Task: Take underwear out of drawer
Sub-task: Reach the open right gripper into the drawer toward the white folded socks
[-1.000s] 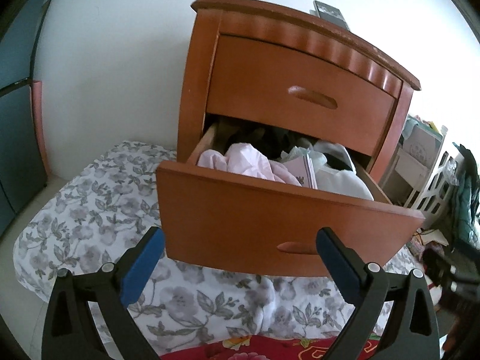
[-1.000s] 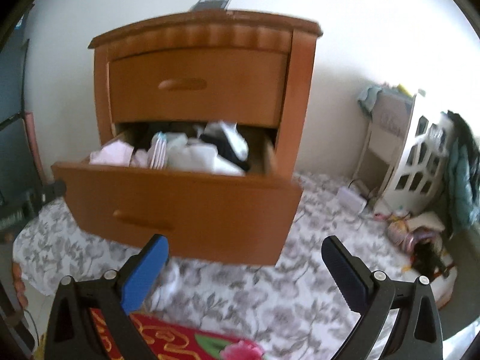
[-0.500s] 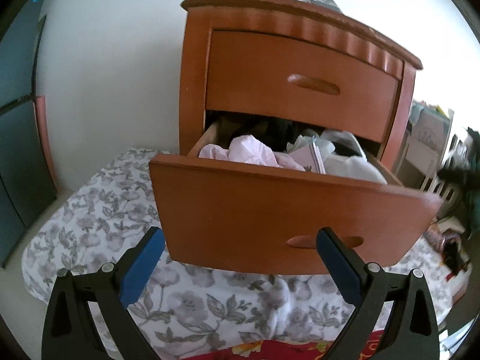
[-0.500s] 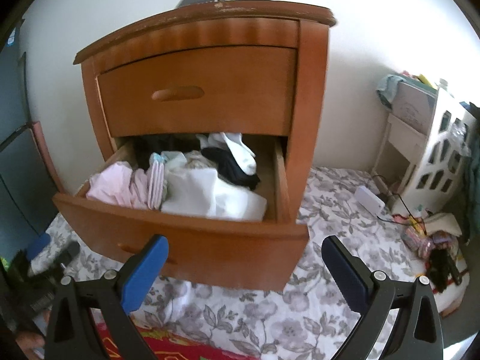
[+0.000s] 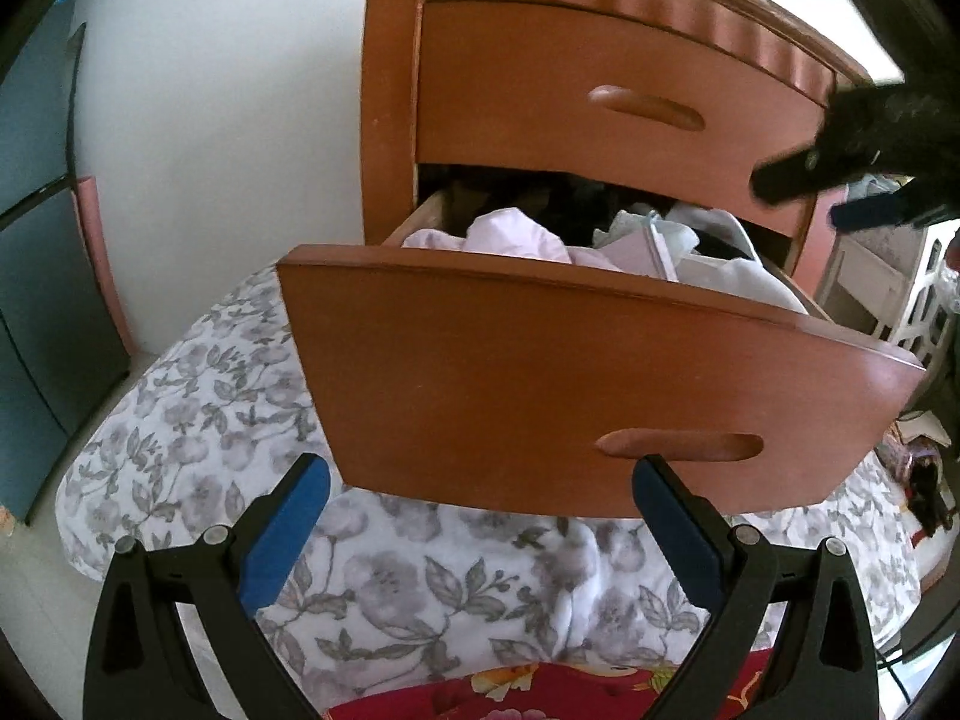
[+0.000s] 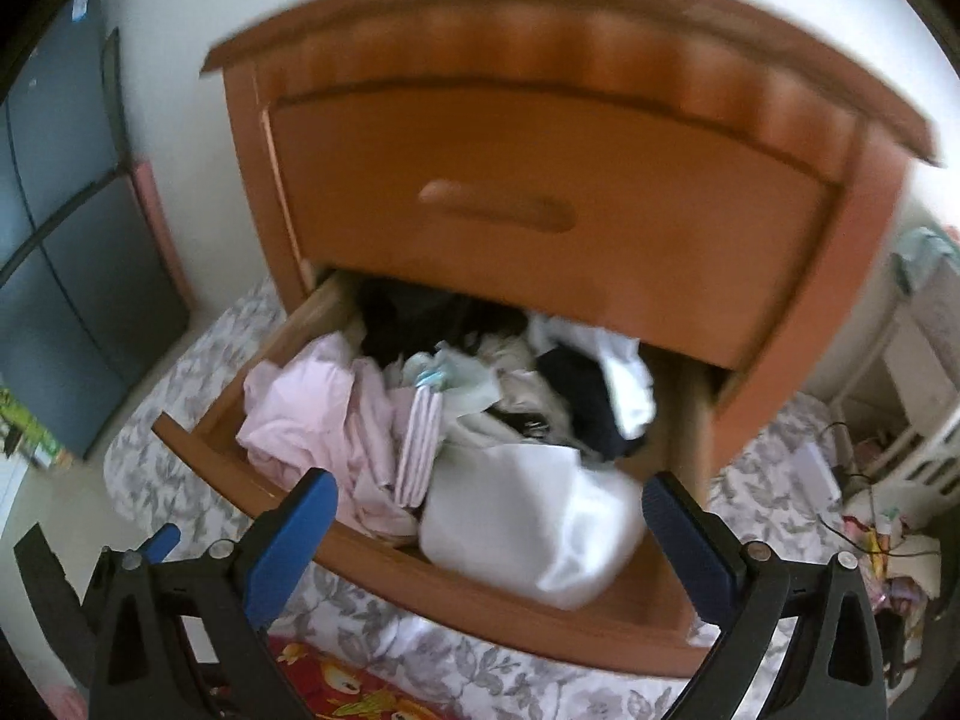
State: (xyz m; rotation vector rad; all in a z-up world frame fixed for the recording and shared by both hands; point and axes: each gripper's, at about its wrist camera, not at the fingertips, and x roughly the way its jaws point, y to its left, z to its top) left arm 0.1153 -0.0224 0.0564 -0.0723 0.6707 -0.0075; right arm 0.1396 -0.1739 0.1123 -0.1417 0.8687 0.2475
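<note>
The wooden nightstand's lower drawer [image 5: 540, 372] is pulled out and stuffed with clothes. Inside lie a crumpled pink garment [image 6: 300, 414], a folded pink striped piece [image 6: 420, 444], a white bundle [image 6: 528, 522] and a black garment [image 6: 588, 402]. My right gripper [image 6: 489, 489] hovers over the drawer's front rim, looking down into it; its jaws are closing, wide apart, and grip nothing. From the left wrist it shows as a dark blur [image 5: 840, 180] at the upper right. My left gripper [image 5: 480, 474] stands open and empty, low before the drawer front.
The nightstand [image 6: 540, 180] stands on a grey floral sheet [image 5: 210, 396], with a red floral cloth [image 5: 540, 690] nearest me. Its upper drawer is closed. A blue-grey cabinet [image 5: 36, 240] lines the left. A white rack [image 6: 918, 396] and floor clutter are at the right.
My right gripper has risen and swung over the open drawer, tipping down onto the clothes, and has entered the left wrist view. The left gripper has sunk slightly towards the drawer front.
</note>
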